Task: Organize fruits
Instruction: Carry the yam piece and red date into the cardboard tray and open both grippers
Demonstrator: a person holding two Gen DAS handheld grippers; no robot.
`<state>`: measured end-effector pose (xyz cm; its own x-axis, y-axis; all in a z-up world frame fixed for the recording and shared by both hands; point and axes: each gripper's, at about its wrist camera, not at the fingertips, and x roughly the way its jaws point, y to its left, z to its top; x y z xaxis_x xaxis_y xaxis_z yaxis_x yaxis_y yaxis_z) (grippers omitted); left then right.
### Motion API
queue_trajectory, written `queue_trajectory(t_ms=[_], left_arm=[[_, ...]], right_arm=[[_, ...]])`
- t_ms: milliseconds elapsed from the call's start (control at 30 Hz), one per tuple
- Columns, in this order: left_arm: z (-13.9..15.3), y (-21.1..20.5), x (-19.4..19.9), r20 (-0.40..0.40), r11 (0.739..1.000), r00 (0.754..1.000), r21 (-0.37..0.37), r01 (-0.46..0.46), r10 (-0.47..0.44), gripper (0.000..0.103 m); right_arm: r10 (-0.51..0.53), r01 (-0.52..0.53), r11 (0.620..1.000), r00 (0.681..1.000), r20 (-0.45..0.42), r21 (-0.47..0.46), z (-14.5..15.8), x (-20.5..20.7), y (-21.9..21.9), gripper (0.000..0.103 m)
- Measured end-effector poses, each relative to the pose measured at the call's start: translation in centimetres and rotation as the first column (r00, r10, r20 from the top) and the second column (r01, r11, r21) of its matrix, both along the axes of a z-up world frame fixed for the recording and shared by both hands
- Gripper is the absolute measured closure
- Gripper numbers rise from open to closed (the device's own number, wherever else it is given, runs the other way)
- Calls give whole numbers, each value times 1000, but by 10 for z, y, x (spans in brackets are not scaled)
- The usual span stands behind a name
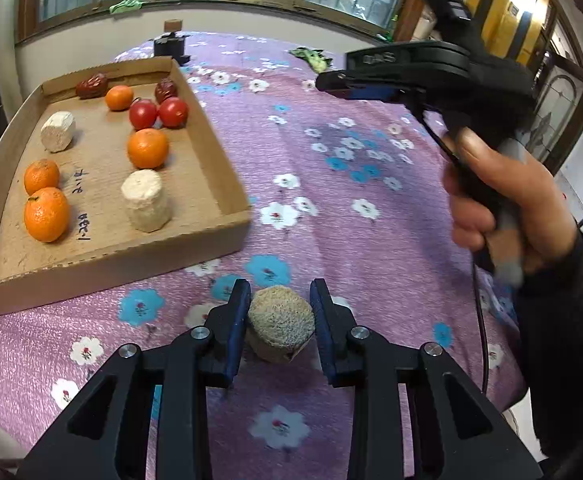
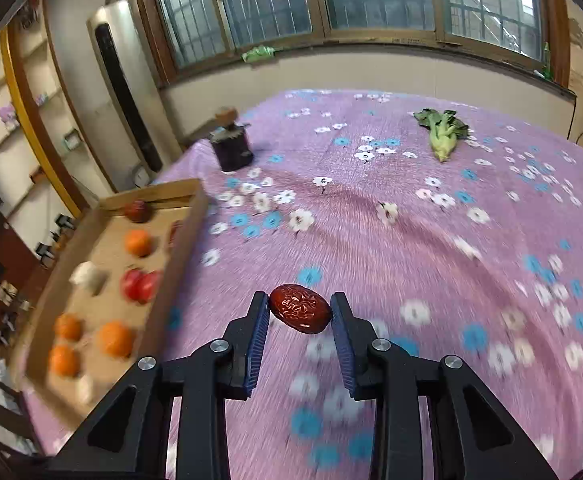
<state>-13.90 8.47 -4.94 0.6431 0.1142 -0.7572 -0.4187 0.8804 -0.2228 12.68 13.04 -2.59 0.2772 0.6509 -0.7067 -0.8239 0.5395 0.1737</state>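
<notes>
My left gripper [image 1: 280,312] is shut on a pale beige cylindrical chunk [image 1: 280,324] just above the purple floral cloth. To the left lies a cardboard tray [image 1: 111,258] holding several oranges [image 1: 147,148], two tomatoes [image 1: 142,114], two red dates [image 1: 91,85] and two more pale chunks [image 1: 146,200]. In the right wrist view, my right gripper [image 2: 299,314] is shut on a wrinkled red date [image 2: 300,309], both pads against its ends, held over the cloth to the right of the tray [image 2: 189,232]. The left wrist view shows the right gripper [image 1: 325,82] from the side, in a person's hand [image 1: 499,208].
The purple floral cloth [image 2: 411,240] covers the whole table. A dark jar [image 2: 231,146] stands behind the tray near the far edge. A leafy green vegetable [image 2: 443,132] lies at the far right. A wall with windows runs behind the table.
</notes>
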Motion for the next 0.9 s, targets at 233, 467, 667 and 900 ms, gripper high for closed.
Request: queue_trajectory(t_ms=[233,467,667,900], left_arm=[[25,-8,1,33,999,999,45,8,-10,75],[45,4,-3,58,996,998,82,-40,35,75],[57,16,-7,78,991,994,108,-80,72,75],[63,34,-13,91,985,989,113,-127,117,75]], right_arm=[[-2,4,999,999,-39,50,13,-33,-53,71],[2,3,997,998,-60,83,18,-56,-79,71],[21,-14,995,997,-72,99,20,-73,-86,71],[58,-50,992,996,-68,117,28,-90,-79,71]])
